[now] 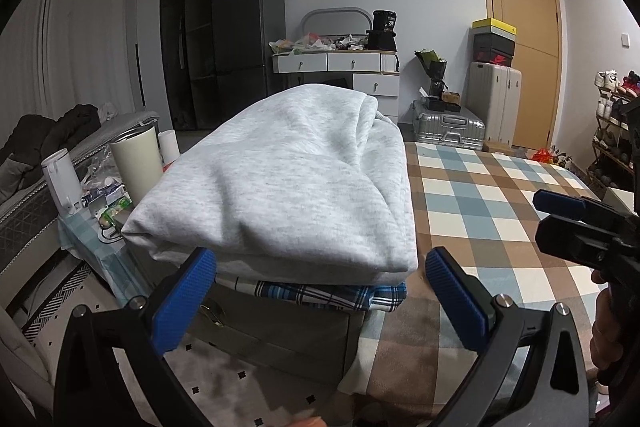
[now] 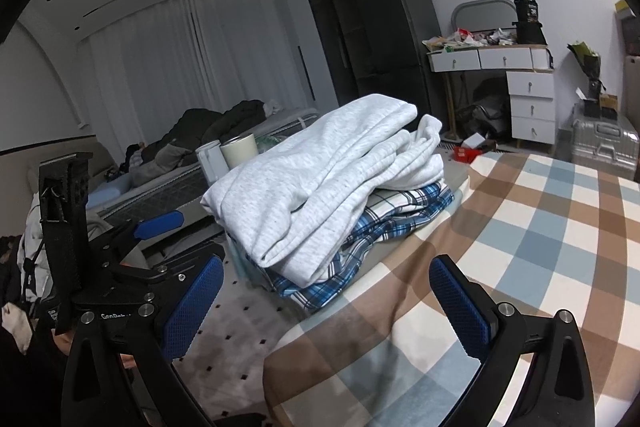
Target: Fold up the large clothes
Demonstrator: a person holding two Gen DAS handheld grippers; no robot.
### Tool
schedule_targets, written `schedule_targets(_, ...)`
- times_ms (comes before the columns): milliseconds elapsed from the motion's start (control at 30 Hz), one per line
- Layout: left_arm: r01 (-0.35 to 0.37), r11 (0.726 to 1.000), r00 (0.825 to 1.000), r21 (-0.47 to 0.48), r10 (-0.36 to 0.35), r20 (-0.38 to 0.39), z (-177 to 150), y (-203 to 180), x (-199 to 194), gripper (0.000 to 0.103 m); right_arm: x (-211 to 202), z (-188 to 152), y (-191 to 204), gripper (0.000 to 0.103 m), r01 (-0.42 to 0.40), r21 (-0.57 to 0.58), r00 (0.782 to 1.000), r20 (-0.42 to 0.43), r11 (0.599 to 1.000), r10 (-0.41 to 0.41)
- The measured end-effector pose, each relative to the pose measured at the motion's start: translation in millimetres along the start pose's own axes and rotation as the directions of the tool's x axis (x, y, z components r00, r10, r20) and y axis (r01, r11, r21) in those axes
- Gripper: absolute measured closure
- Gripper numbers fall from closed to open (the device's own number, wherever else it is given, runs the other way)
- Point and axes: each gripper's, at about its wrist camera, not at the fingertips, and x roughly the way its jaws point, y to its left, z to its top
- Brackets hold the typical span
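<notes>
facing the stack, you have both tools free: the left hand-held gripper is spread wide and holds nothing, just short of the folded grey sweatshirt, and the right hand-held gripper is equally wide and empty. the sweatshirt lies on a blue plaid shirt at the table corner. it looks folded already, so square it by nudging its near edge level, pressing lightly from above. the pile overhangs the table edge with the floor below, so push inward, toward the open checked cloth on your right
</notes>
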Motion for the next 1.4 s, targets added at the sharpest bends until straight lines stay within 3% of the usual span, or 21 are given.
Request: schedule_targets(1400,0.017,1.0,1.0,-0.002,-0.017,-0.016,-0.1,0.5,2.6,0.001,7.7,-2.9,-5.4,0.0,0.035,0.036,0.999,-0.018,0.999,-0.034)
